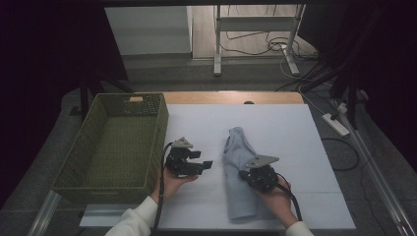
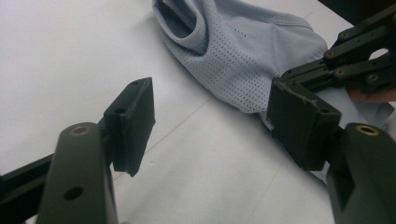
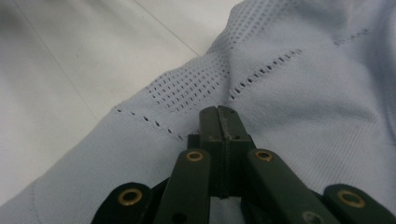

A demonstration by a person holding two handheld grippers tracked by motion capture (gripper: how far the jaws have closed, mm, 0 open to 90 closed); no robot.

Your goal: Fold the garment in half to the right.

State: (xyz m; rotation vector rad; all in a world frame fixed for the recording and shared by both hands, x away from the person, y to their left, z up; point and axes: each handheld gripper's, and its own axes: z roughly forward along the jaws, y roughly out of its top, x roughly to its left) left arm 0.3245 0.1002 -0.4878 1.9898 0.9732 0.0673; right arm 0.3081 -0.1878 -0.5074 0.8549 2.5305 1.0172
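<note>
Covering wood table (image 1: 231,97) — white sheet (image 1: 275,123)

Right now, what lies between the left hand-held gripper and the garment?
Bare white tabletop separates the left hand-held gripper from the light blue garment, as the high view shows.

a white sheet (image 1: 275,123) covers a wooden table (image 1: 231,97) in a dim room. grey carpet (image 1: 196,73) lies beyond, with a metal stand (image 1: 255,29), loose cables (image 1: 255,49), a power strip (image 1: 336,124) and dark curtains (image 1: 44,59).
</note>
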